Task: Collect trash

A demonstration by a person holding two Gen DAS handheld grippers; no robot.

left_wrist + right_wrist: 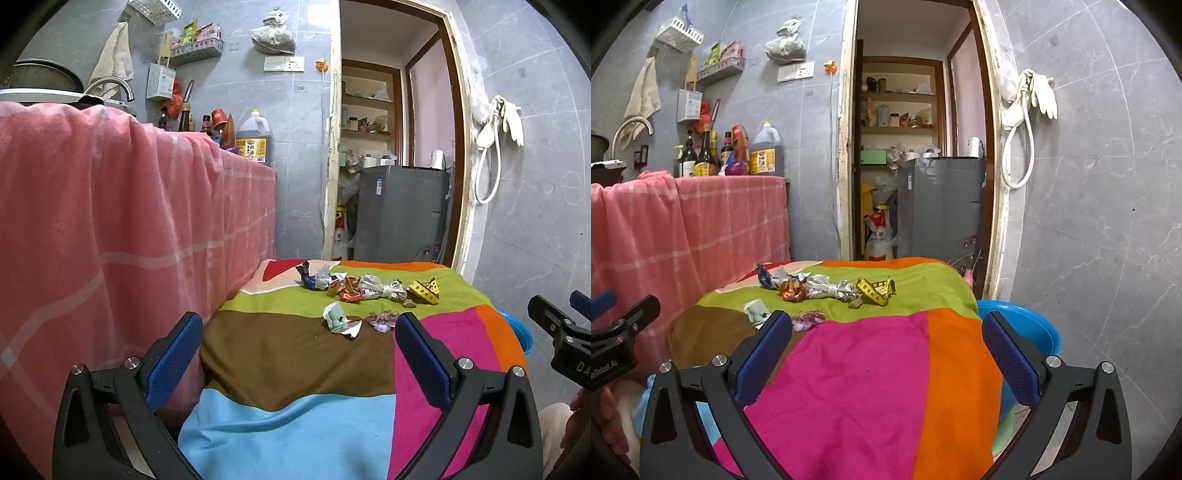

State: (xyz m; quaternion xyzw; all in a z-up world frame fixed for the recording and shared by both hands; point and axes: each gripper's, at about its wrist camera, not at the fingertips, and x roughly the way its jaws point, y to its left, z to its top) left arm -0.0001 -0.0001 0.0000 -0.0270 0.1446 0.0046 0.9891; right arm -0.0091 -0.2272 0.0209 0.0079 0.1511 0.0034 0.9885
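Observation:
Several crumpled wrappers lie in a row on the far half of a table under a colourful patchwork cloth (295, 347): a blue-white one (317, 278), an orange-red one (345, 290), a grey newspaper twist (380, 288) and a yellow packet (424, 290). Closer lie a white-green scrap (340, 319) and a purple wrapper (382, 319). My left gripper (299, 354) is open above the near cloth, short of the trash, nothing between its fingers. My right gripper (886, 354) is open too, over the pink and orange patches (849, 369). From the right wrist, the same litter runs from the orange-red wrapper (793, 290) to the yellow packet (877, 290).
A blue plastic basin (1030, 332) stands on the floor beside the table's right edge. A counter draped in pink cloth (110, 229) rises on the left, with bottles (705, 155) on it. Beyond the table a doorway opens onto a grey appliance (942, 206) and shelves.

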